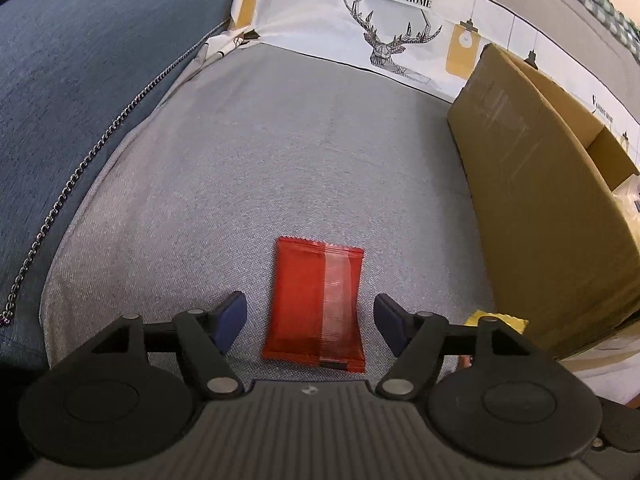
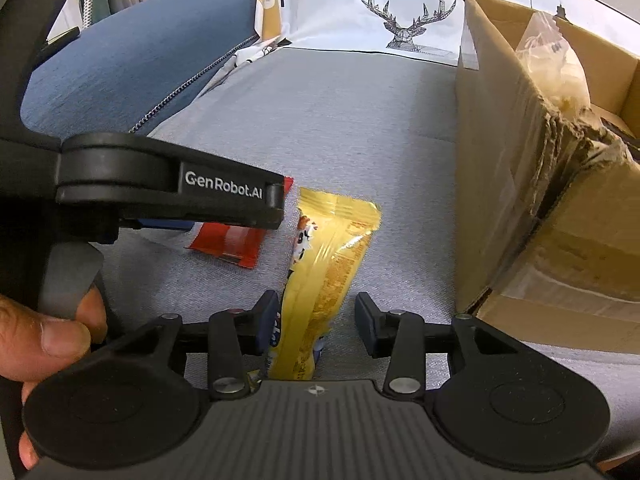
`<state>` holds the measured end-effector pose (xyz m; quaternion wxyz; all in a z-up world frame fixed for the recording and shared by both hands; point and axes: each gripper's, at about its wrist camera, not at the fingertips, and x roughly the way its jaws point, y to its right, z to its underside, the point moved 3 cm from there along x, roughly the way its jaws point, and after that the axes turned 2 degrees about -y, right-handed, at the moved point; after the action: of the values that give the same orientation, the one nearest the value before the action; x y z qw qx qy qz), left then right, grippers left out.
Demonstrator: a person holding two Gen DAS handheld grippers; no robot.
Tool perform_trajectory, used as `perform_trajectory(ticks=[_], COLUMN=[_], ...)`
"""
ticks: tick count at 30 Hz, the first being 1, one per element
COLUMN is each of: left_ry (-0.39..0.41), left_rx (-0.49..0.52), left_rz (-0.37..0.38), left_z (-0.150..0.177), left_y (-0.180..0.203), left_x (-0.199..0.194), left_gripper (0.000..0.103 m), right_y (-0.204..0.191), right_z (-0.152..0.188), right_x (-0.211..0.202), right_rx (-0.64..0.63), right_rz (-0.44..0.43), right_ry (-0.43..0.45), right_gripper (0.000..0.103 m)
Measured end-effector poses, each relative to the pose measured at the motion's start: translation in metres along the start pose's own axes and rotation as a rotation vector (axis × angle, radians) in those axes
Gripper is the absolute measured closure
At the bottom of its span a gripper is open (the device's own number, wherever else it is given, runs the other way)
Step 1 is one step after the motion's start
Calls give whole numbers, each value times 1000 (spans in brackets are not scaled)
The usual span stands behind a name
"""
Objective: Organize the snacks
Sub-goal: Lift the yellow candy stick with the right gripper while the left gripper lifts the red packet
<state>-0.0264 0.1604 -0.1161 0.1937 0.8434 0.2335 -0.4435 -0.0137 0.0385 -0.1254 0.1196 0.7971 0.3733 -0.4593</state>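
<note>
The left gripper (image 1: 310,322) stands wide, its pads either side of the red snack packet (image 1: 316,300) and clear of it; the packet lies flat on the grey cushion (image 1: 300,152). The right gripper (image 2: 316,322) is partly open around the yellow snack packet (image 2: 328,264), just right of the red one. Farther right stands the cardboard box (image 2: 520,200).

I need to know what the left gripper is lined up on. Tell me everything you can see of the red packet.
The red packet is a small, flat, glossy foil-like pouch with crimped ends and a paler seam strip running along its length. It looks sealed. It lies flat on the grey cushion, lengthwise between the open fingers of the left gripper, which do not touch it. The yellow packet lies just to its right, apart from it.
</note>
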Motion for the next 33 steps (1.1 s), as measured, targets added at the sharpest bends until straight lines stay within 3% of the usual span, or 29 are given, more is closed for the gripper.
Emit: perform_trajectory(ticks=[30, 31, 33], left_ry=[9, 9, 9], left_rx=[31, 30, 30], left_rz=[-33, -33, -33], left_z=[2, 1, 1], left_y=[6, 5, 6], left_x=[0, 0, 0], left_gripper=[28, 28, 28], right_y=[-4, -4, -5], right_z=[-3, -3, -3], right_x=[1, 2, 1], right_rx=[-12, -22, -48], right_rz=[44, 48, 67], right_ry=[5, 8, 20], right_gripper=[59, 61, 86])
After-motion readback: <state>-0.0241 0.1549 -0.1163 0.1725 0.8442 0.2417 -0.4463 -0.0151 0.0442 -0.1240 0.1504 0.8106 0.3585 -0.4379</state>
